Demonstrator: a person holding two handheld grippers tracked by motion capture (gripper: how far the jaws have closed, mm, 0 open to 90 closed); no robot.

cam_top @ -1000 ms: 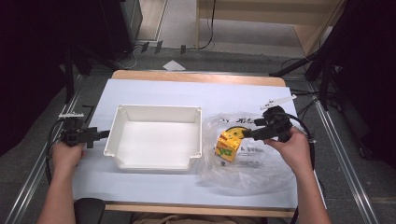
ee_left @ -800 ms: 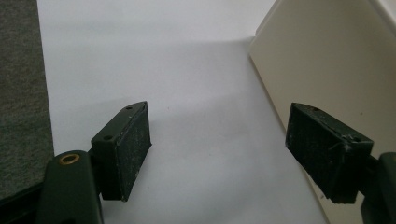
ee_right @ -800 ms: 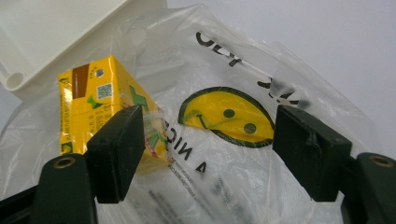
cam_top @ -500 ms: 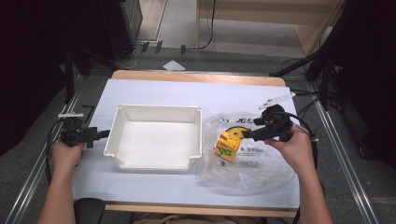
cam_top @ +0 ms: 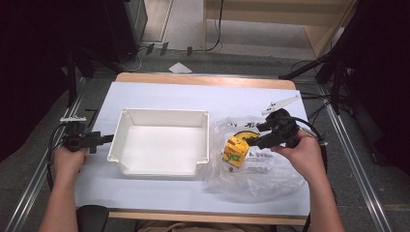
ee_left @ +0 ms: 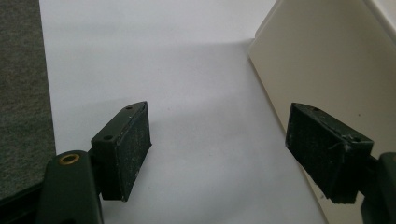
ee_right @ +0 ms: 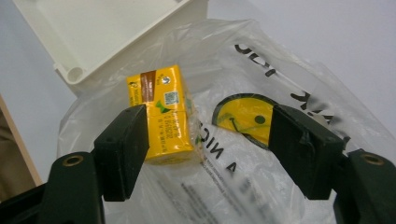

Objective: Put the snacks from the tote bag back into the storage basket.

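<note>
The right gripper (cam_top: pixel 252 137) has lifted slightly since a second ago and its jaws have just been closing a little, though they stand wide apart and grip nothing. In the right gripper view the yellow carton (ee_right: pixel 161 114) lies beyond the left jaw, on or inside the clear plastic bag (ee_right: pixel 261 154); which of the two cannot be told. The carton has kept its place just right of the white tray (cam_top: pixel 159 145). Judgement: the approach is being re-aimed, and the carton is not yet secured for transfer.

The left gripper (ee_left: pixel 217 149) has stayed put beside the tray's left wall, jaws fully apart and empty.

Count: one carton, one bag, one tray, two grippers, all on one white table (cam_top: pixel 159 96)
</note>
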